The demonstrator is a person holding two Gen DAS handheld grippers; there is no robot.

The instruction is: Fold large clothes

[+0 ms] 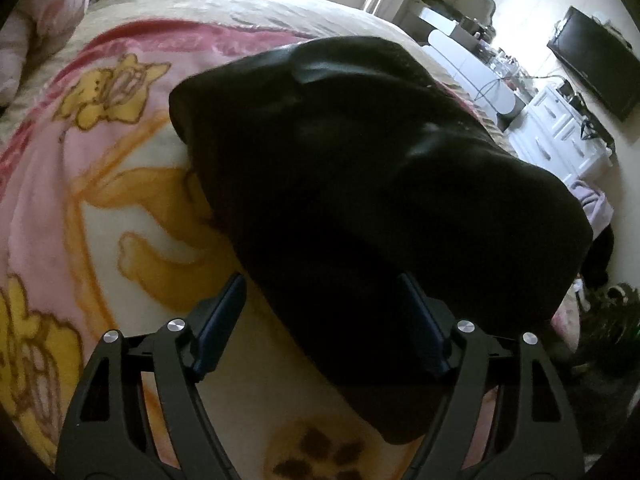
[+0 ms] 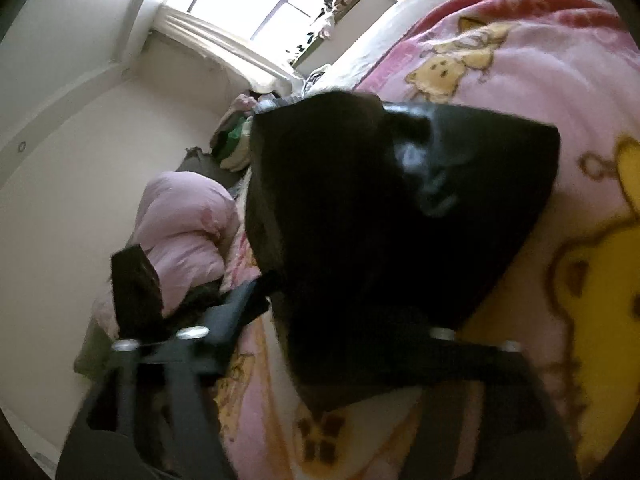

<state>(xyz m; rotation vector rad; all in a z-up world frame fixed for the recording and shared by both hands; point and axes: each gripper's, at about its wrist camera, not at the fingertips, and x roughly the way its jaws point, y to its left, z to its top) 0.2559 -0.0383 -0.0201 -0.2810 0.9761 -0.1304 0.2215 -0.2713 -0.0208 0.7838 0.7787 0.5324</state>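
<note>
A folded black garment (image 1: 360,184) lies in a thick bundle on the pink cartoon blanket (image 1: 120,184). My left gripper (image 1: 320,280) points down at its near end, open. The left finger (image 1: 224,316) is over bare blanket and the right finger (image 1: 424,328) is against the cloth's edge. In the right wrist view the same black garment (image 2: 360,220) fills the middle. My right gripper (image 2: 352,312) stands wide open around the garment's near corner. Its left finger (image 2: 244,304) shows clear of the cloth, while black fabric hides the other one.
The bed's blanket (image 2: 540,80) runs on all sides of the garment. A pink pillow (image 2: 180,232) and a dark object (image 2: 136,292) lie at the bed's edge. White drawers (image 1: 560,132) and a wall screen (image 1: 592,60) stand beyond the bed; a window (image 2: 260,0) is behind.
</note>
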